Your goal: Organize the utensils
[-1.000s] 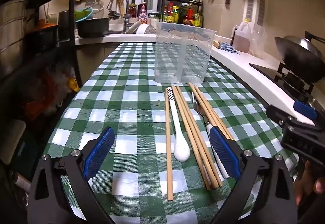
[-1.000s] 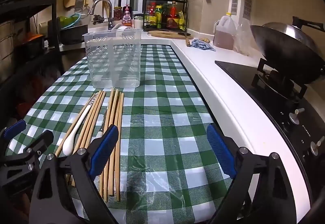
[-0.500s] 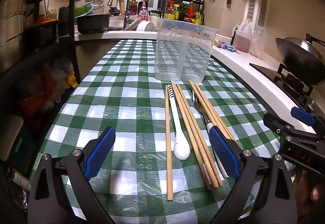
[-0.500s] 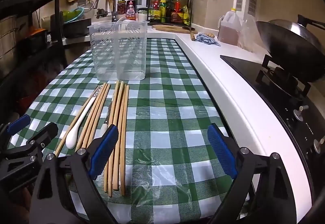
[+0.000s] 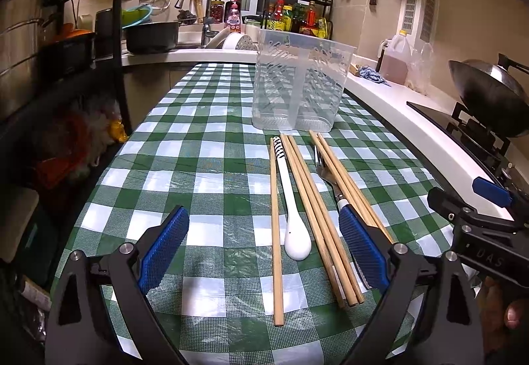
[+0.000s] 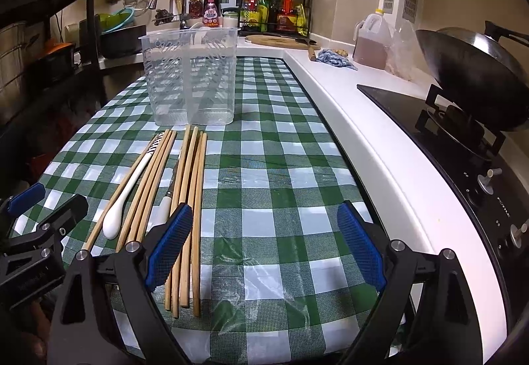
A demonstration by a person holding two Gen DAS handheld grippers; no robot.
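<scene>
Nothing is sorted yet, so I judge this as the very start: the person is choosing the first piece to lift. Both tools hover low over the near edge of the checked tablecloth [image 5: 211,146]. The left gripper [image 5: 263,251] has its jaws spread wide and empty, and so has the right gripper [image 6: 266,244]; neither touches anything.

The utensils lie side by side on the cloth, pointing toward the clear plastic holder [image 5: 299,85], which stands upright just behind their far ends and has a divider in the middle. From the left view I see a single chopstick [image 5: 276,226], then the white spoon [image 5: 292,213] with a striped handle, then more chopsticks [image 5: 317,209], and a fork [image 5: 325,166] that is partly under another bundle of sticks. The left tool's right finger hides the fork's handle.

The next move, I think, needs one claw to come down around one thin piece and close across it. The sticks lie close together, so taking only one may be difficult, and they are flat on the cloth.
</scene>
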